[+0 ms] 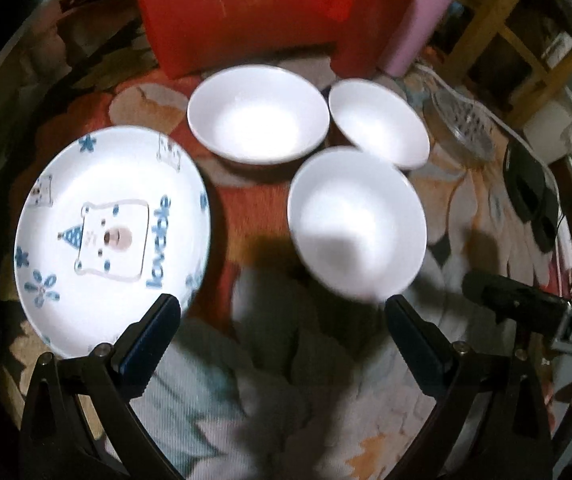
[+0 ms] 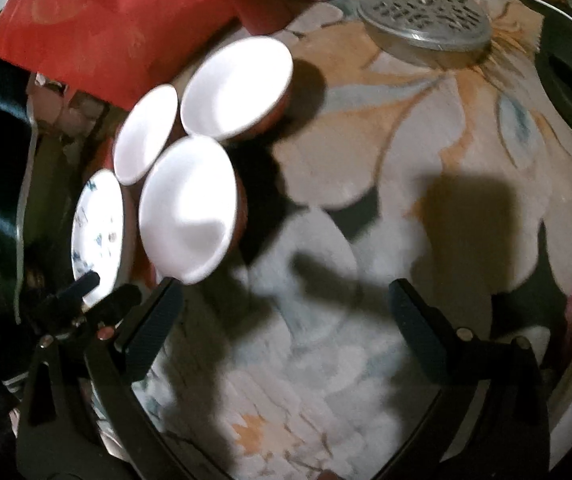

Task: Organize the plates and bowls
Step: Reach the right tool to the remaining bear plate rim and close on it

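both grippers hang over the flowered counter (image 2: 426, 160) with their fingers spread wide and nothing between them: the left gripper (image 1: 282, 312) and the right gripper (image 2: 286, 296) alike. ahead of the left fingers, the printed plate (image 1: 112, 236) lies just beyond the left-hand fingertip, its near rim almost under that tip, and the nearest bowl (image 1: 356, 224) sits just past the right-hand fingertip. two more bowls lie further out, the middle bowl (image 1: 258, 114) straight ahead and the far bowl (image 1: 380, 124) beside it, overlapping the nearest one in this view, so whether they touch cannot be told. from the right wrist the same cluster sits off beyond its left-hand fingertip, with open cloth straight ahead. the likely trouble, as i judge it: glazed rims are slick, so a pinch on one thin edge could let a bowl swing or slip; the bowls crowd each other, so a finger going down between them may knock a neighbour; the soft cloth may drag; and the right gripper's body already shows at the edge of the left view, so the two tools could collide
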Demonstrator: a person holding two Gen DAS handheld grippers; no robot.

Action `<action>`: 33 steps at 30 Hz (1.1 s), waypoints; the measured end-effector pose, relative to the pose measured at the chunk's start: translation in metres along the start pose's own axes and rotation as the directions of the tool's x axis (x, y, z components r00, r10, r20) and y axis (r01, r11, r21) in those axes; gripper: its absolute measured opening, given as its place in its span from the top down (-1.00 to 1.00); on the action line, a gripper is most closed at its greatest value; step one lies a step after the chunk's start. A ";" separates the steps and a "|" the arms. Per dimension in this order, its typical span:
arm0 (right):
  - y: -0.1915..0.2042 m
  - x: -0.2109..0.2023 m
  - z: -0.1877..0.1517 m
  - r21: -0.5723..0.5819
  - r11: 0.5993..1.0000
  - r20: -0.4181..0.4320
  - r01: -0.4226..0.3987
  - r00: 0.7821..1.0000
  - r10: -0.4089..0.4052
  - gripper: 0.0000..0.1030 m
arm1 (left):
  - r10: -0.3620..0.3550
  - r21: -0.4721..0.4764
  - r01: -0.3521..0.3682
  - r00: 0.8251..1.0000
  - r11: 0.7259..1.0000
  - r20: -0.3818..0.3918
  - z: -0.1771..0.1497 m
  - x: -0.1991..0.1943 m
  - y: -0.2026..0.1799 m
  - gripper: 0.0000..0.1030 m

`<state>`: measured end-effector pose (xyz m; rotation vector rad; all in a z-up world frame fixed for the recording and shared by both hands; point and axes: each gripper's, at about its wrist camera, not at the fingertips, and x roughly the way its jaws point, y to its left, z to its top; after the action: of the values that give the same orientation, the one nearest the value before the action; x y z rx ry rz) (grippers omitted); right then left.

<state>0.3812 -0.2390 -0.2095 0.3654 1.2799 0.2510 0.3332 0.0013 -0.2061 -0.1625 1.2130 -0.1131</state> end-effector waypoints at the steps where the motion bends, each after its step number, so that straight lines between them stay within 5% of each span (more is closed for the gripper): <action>1: 0.002 0.001 0.005 0.003 1.000 0.005 -0.005 1.000 0.005 -0.97 | -0.005 -0.003 0.005 1.000 1.000 0.002 0.004 0.001 0.001 -0.96; 12: 0.049 0.006 0.011 -0.070 0.995 0.019 -0.068 0.997 0.070 -0.97 | 0.026 -0.066 -0.023 0.999 0.998 0.032 -0.003 -0.009 0.041 -0.87; 23: 0.146 0.034 0.007 -0.241 0.961 -0.009 -0.133 0.991 0.135 -0.55 | 0.112 -0.221 -0.093 0.991 0.971 0.077 -0.008 -0.029 0.142 -0.71; 26: 0.169 0.050 0.008 -0.279 0.954 -0.010 -0.108 0.994 0.109 -0.34 | 0.132 -0.249 -0.110 0.988 0.962 0.073 -0.008 -0.028 0.164 -0.66; 31: 0.188 0.079 0.010 -0.302 0.953 -0.027 -0.025 0.999 0.017 -0.30 | 0.148 -0.289 -0.125 0.987 0.949 0.060 -0.009 -0.023 0.194 -0.48; 33: 0.193 0.091 0.010 -0.320 0.948 -0.029 0.010 0.999 -0.021 -0.27 | 0.143 -0.299 -0.122 0.989 0.946 0.047 -0.009 -0.018 0.203 -0.19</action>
<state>0.4188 -0.0284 -0.2102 0.0736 1.2483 0.4460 0.3188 0.2030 -0.2304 -0.3426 1.1639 0.1924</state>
